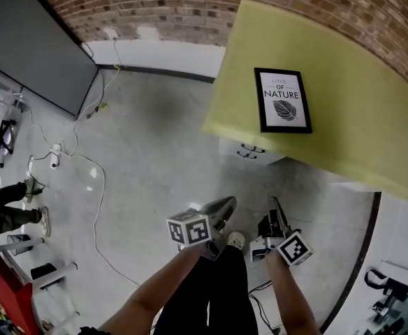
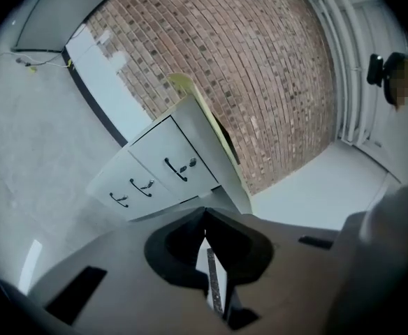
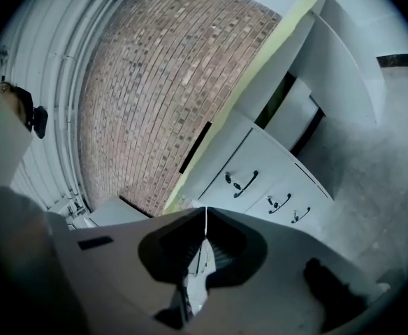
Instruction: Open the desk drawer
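Drawers (image 1: 248, 150) sit shut under the yellow-green worktop (image 1: 344, 103), well apart from the left claw (image 2: 205, 222) and the right claw (image 3: 205, 218), each closed on nothing. Reaching a handle (image 2: 175, 169) with jaws pinched together, a claw would probably skid off it and leave the front unmoved.

Bare floor (image 1: 162, 166) is lying open straight up to the drawer fronts (image 1: 249, 151), giving a level lane in. Yellow-green desktop (image 1: 358, 61) is overhanging them, capping room from above. White cable (image 1: 100, 194) is trailing on the floor far left, well apart from that lane
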A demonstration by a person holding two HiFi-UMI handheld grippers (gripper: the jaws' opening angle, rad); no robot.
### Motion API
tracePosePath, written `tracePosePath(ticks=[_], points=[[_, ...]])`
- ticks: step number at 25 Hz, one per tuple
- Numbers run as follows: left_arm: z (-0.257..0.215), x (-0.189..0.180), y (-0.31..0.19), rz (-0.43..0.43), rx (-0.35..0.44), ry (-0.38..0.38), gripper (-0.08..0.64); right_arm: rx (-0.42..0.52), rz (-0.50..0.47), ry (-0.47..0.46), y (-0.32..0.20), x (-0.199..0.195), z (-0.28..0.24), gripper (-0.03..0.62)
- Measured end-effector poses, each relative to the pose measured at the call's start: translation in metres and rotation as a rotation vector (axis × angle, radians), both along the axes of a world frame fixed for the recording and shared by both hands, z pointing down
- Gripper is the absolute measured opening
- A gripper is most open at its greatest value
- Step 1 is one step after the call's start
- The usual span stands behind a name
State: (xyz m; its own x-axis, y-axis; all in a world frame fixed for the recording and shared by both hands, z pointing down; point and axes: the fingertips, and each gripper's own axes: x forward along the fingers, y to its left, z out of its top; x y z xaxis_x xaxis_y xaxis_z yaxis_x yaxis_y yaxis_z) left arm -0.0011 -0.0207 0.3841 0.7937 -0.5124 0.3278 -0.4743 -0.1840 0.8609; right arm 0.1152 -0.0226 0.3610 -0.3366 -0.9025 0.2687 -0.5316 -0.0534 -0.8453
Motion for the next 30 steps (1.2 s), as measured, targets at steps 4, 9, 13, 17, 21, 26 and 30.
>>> tracePosePath(ticks=[4, 9, 13, 17, 21, 26, 30], points=[[0.034, 0.005, -0.012, -0.020, 0.009, 0.002, 0.011, 0.031, -0.003, 0.021, -0.013, 0.001, 0.033, 0.014], [0.083, 0.013, -0.023, -0.009, 0.017, 0.006, 0.011, 0.056, 0.004, 0.042, -0.025, 0.004, 0.086, 0.014], [0.131, 0.012, -0.028, -0.006, 0.005, -0.008, 0.011, 0.019, 0.030, 0.023, -0.031, 0.001, 0.135, 0.014], [0.182, 0.012, -0.033, -0.023, -0.018, -0.010, 0.009, 0.008, 0.005, 0.021, -0.037, -0.001, 0.186, 0.014], [0.227, 0.011, -0.047, -0.041, -0.024, 0.019, 0.009, -0.013, -0.005, 0.015, -0.045, -0.005, 0.237, 0.014], [0.276, 0.018, -0.068, -0.072, -0.038, 0.053, 0.011, -0.024, -0.007, 0.005, -0.058, -0.001, 0.293, 0.014], [0.311, 0.024, -0.083, -0.063, -0.020, 0.064, 0.009, -0.039, 0.012, -0.010, -0.070, 0.004, 0.336, 0.014]])
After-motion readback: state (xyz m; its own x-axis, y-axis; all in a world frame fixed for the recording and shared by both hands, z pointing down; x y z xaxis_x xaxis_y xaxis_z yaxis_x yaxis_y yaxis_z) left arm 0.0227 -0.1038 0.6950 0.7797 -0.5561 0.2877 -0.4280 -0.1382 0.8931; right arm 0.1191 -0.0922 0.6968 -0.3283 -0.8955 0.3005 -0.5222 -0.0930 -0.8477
